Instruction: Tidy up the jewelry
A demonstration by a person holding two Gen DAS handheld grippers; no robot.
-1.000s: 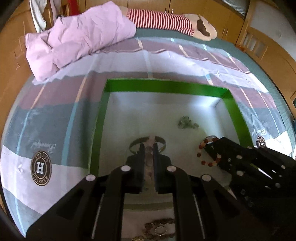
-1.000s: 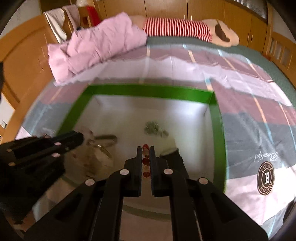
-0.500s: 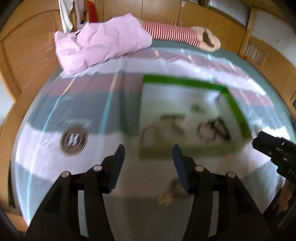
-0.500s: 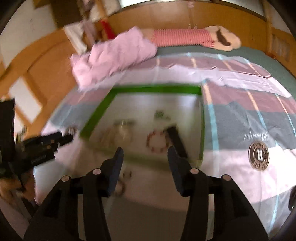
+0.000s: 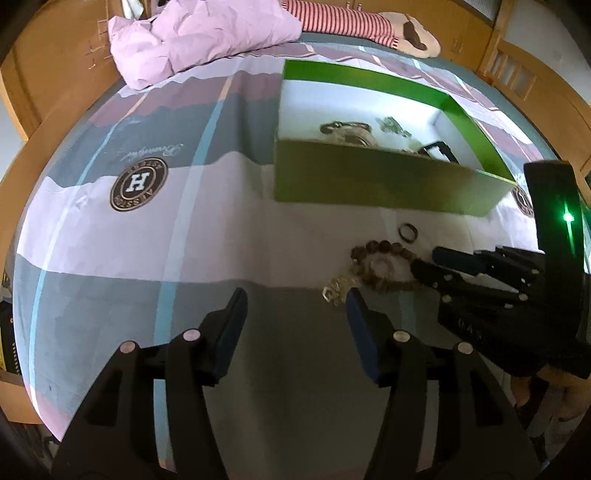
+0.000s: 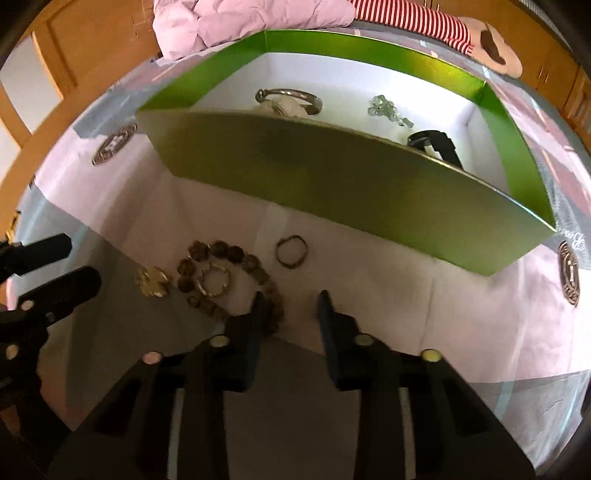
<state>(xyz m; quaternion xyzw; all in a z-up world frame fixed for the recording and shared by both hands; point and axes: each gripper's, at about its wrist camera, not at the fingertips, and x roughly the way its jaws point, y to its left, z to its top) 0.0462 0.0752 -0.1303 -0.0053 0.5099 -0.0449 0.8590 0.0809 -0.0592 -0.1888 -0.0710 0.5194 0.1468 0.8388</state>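
A green box (image 5: 388, 181) (image 6: 332, 173) with a white inside sits on the bed and holds a metal bangle (image 6: 290, 98), green beads (image 6: 388, 109) and a black watch (image 6: 436, 146). On the sheet in front lie a brown bead bracelet (image 6: 229, 277) (image 5: 384, 264), a small pale bead ring (image 6: 214, 282), a gold piece (image 6: 151, 282) (image 5: 338, 288) and a thin dark ring (image 6: 291, 251) (image 5: 407, 233). My left gripper (image 5: 293, 310) is open and empty, left of the jewelry. My right gripper (image 6: 290, 306) is open, its left finger touching the brown bracelet.
A pink crumpled duvet (image 5: 207, 33) and a striped plush toy (image 5: 354, 20) lie at the far end of the bed. Wooden bed rails (image 5: 44, 110) border the sides. The right gripper shows at the right of the left wrist view (image 5: 480, 280).
Both grippers let go of bracelets inside the box, opened, and pulled back and down to the loose jewelry on the sheet in front of the box.
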